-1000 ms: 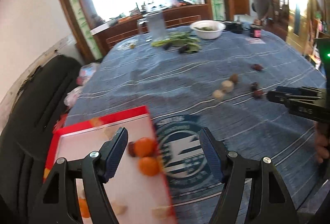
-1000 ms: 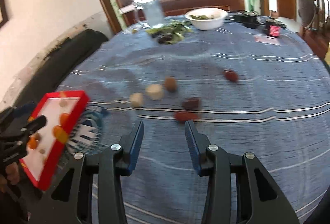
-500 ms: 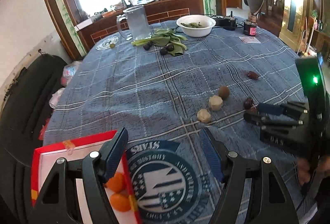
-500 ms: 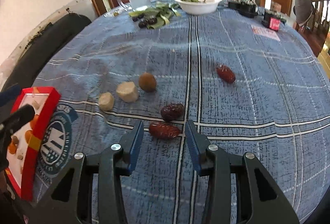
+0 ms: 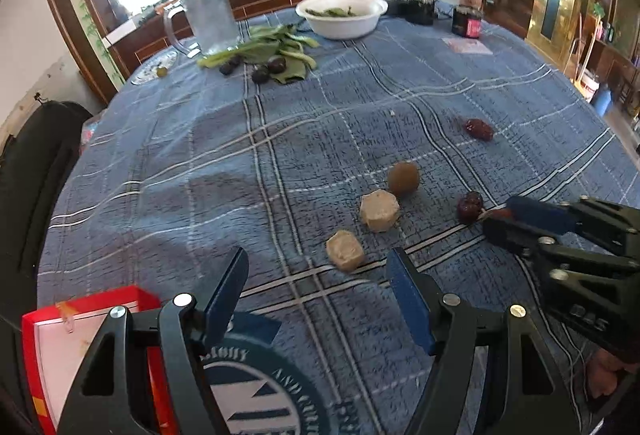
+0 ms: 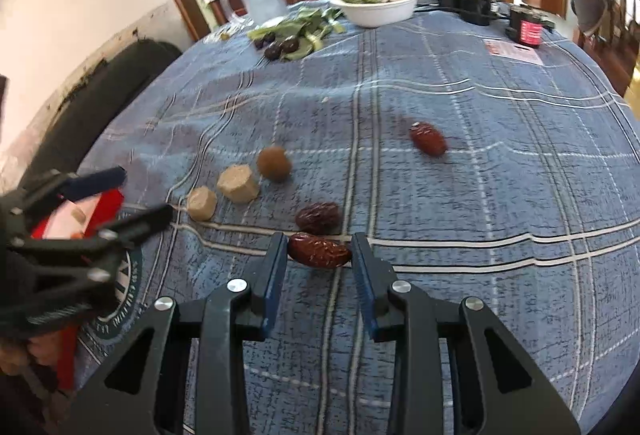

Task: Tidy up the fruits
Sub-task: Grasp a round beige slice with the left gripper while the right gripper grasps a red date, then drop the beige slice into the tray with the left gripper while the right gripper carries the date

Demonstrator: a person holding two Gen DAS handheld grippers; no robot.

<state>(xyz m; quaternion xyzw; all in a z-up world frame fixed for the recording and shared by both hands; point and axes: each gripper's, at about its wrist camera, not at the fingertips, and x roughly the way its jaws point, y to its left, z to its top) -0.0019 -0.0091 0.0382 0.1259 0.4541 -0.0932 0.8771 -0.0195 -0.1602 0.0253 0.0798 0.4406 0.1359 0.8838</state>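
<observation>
Left gripper (image 5: 316, 299) swung away from red tray (image 5: 36, 319), now low at its left; jaws wide, empty, pale chunk (image 5: 345, 250) just ahead. Right gripper (image 6: 319, 267) closing, red date (image 6: 319, 250) between pads, not yet pinched. Second date (image 6: 318, 217) just beyond.

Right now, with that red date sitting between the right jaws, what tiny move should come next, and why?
Probably finish closing the right gripper on the date. Its jaws are closing with the date between them but do not yet clearly press it, so lifting now could leave it on the tablecloth.
</observation>
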